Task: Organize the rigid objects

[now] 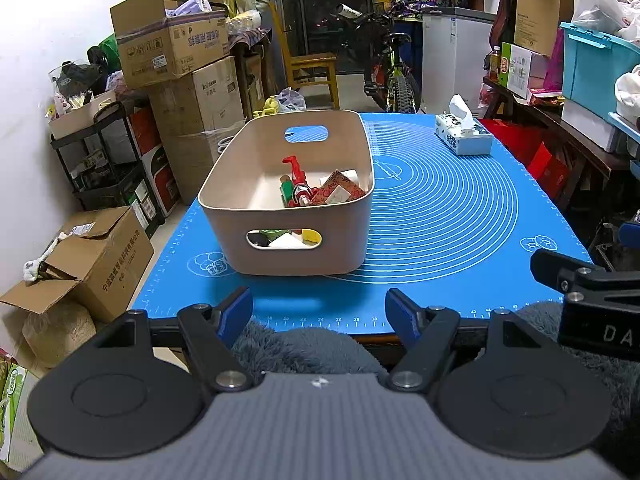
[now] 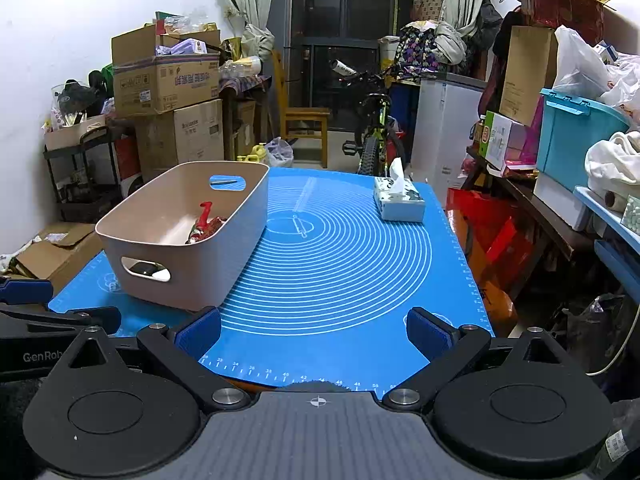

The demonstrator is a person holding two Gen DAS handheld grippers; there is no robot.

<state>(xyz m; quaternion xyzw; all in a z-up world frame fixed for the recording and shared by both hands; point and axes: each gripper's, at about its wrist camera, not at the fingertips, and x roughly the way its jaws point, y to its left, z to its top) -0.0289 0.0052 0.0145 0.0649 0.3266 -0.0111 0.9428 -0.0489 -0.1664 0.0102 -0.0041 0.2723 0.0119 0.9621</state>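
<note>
A beige plastic bin (image 1: 344,248) with handle cutouts stands on the left part of the blue mat (image 1: 440,208). Inside it lie a red toy (image 1: 295,170), a patterned red box (image 1: 338,190) and other small items. The bin also shows in the right wrist view (image 2: 208,272) with the red toy (image 2: 204,218) inside. My left gripper (image 1: 320,314) is open and empty at the mat's near edge, in front of the bin. My right gripper (image 2: 314,330) is open and empty over the mat's near edge, right of the bin.
A tissue box (image 1: 464,136) sits at the mat's far right corner, also in the right wrist view (image 2: 398,200). Cardboard boxes (image 1: 172,40) stack on the left. A bicycle (image 1: 390,76) and chair (image 1: 310,66) stand beyond the table. Shelves with a teal crate (image 2: 576,136) line the right.
</note>
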